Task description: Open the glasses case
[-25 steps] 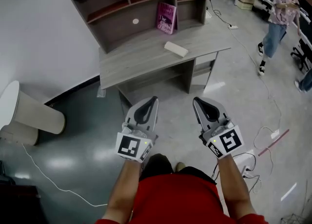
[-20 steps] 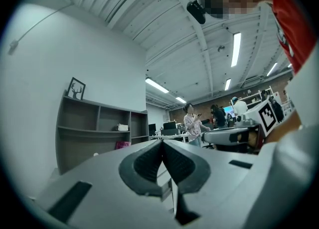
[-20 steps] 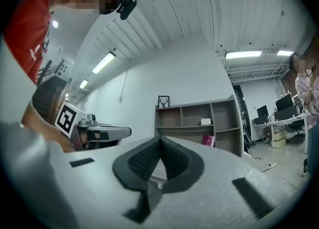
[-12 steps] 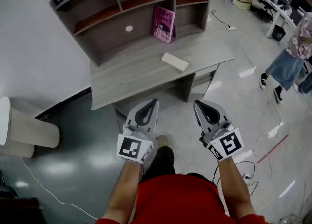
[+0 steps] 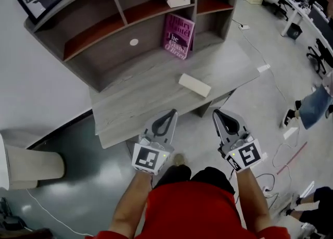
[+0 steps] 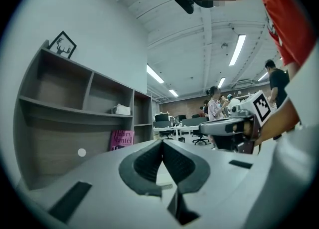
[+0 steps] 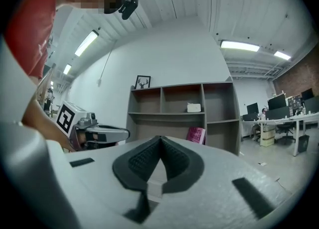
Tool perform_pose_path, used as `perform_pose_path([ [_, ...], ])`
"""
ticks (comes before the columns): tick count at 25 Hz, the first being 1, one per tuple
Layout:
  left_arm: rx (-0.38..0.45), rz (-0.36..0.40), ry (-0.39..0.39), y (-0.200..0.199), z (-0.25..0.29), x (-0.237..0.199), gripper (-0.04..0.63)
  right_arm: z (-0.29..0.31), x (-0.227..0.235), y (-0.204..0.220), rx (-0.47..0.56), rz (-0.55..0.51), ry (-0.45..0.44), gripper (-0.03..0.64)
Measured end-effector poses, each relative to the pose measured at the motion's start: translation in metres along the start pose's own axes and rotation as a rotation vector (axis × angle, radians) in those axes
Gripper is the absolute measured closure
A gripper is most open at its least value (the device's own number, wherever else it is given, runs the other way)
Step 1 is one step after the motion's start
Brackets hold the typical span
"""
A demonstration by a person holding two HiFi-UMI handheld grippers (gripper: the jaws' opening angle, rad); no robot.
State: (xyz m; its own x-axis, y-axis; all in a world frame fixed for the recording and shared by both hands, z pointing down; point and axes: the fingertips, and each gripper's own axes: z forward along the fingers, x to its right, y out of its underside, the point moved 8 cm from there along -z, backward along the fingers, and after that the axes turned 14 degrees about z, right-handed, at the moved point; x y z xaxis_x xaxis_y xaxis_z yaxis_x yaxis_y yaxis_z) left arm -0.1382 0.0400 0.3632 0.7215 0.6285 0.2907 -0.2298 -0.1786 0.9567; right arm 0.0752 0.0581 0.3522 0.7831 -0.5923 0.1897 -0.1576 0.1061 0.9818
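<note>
Nearer now, the glasses case lies closed on the desk.

glasses case on desk | book behind it, under shelf

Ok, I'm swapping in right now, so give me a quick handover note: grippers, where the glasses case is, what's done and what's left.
Left gripper: shut, empty, short of the case.
Right gripper: shut, empty, alongside the left.
Glasses case: on the desk ahead of both grippers, in front of the pink book; looks closed, nothing touching it.
Done: nothing yet.
Left: reach the case, probably steady it with one gripper and lift the lid with the other.
</note>
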Motion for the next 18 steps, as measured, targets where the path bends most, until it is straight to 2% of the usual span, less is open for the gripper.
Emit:
perform_pose_path([
  [8,-0.035,-0.005,0.042,0.038,0.051,-0.037,0.586,0.051,0.037,0.017,-0.061,-0.009,0.053,0.612],
  [12,-0.045,0.005,0.033,0.057,0.076,-0.048,0.586,0.068,0.057,0.027,-0.091,-0.012,0.053,0.612],
  [18,-0.138,0.003,0.031,0.088,0.119,-0.054,0.586,0.088,0.095,0.044,-0.15,-0.041,0.032,0.612],
])
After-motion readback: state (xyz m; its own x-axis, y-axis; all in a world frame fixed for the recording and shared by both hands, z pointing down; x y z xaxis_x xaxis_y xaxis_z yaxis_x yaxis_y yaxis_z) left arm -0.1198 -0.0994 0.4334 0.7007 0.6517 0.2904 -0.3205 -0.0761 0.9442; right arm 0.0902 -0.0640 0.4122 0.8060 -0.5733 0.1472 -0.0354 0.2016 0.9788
